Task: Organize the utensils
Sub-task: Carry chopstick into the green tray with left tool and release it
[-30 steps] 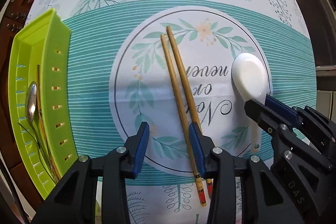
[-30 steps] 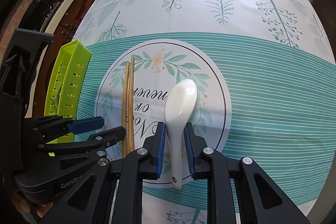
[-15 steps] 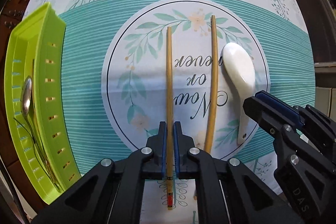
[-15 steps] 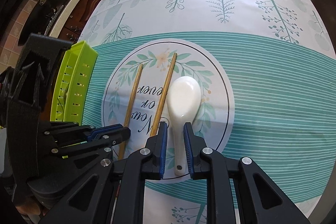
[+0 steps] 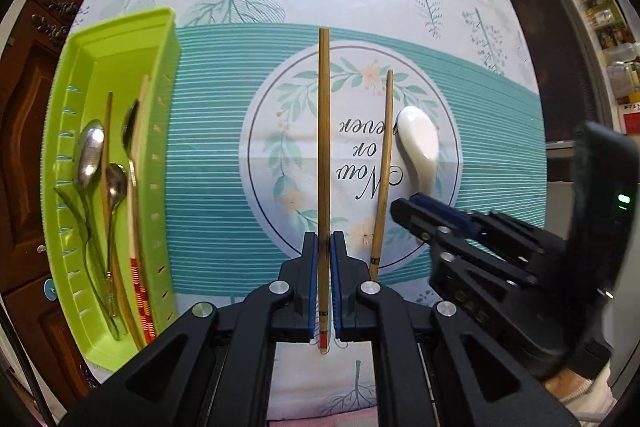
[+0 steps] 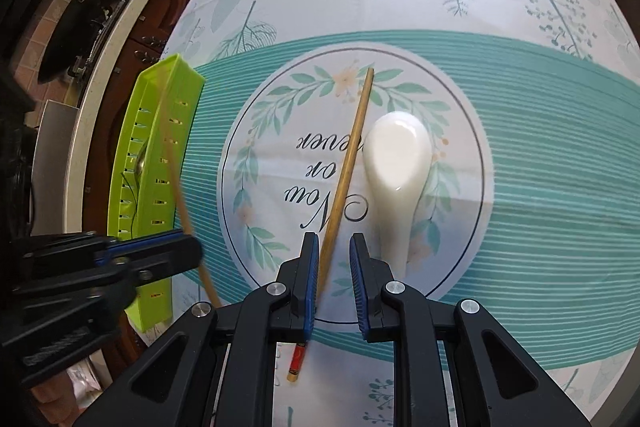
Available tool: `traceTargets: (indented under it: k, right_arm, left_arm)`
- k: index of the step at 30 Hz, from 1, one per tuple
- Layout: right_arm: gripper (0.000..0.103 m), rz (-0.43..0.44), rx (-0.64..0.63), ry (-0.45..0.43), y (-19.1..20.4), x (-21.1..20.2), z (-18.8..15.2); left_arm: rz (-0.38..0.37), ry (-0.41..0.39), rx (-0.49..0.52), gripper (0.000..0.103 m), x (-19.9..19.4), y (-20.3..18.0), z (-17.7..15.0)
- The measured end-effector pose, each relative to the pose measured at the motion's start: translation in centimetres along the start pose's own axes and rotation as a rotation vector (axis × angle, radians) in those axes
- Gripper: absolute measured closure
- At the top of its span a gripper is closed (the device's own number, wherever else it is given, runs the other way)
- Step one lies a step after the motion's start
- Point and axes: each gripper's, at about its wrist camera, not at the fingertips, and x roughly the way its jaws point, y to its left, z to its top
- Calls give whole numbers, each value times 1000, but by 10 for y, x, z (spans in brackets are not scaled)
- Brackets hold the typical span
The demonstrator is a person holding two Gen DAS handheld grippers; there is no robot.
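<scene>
My left gripper [image 5: 323, 241] is shut on a wooden chopstick [image 5: 324, 115] and holds it lifted above the tablecloth, pointing away from me. The second chopstick [image 6: 352, 163] lies on the cloth's round print, right beside a white ceramic spoon [image 6: 396, 155]. My right gripper [image 6: 335, 241] hovers over that chopstick's near part with its jaws a little apart and nothing pressed between them; the spoon's handle runs behind its right finger. In the right wrist view the left gripper [image 6: 160, 251] shows at the left with its blurred chopstick [image 6: 178, 187].
A lime green tray [image 5: 116, 67] sits at the cloth's left edge, holding metal spoons [image 5: 90, 155] and red-ended chopsticks [image 5: 138, 227]. The leaf-print tablecloth [image 5: 224, 187] covers the table. Dark wooden cabinets lie beyond its left edge, shelves to the right.
My left gripper closed on one chopstick of the pair and lifted it. The other chopstick slid right, next to the spoon. The spoon handle no longer shows between my right jaws.
</scene>
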Motion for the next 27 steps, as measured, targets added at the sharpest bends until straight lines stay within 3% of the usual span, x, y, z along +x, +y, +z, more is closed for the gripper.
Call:
traceTargets:
  k: [3,8,11,14,21,27]
  right_arm:
    - [86,-11,19,13,4,9,2]
    - [86,-117,12,23,21,27,4]
    - [96,-216,-35,-7,35,33,6]
    - [98,-241,-42,-19,43,37,5]
    - [98,37,-39,-4,74,21,-1]
    - [98,146,-113,4,121,14,-6]
  left_arm:
    - [-6,-22,-1,100,-17,15,-1]
    - [-20,-35,-9,100,-30,40,-11]
    - [-29,-35,-13,100,-29,48,-15]
    - [-49,-29,-17,100,-30,54,-18]
    - [-93,-3,-8,100,-46,70,-27]
    - [-89,12,-3,100,-77,98,-33]
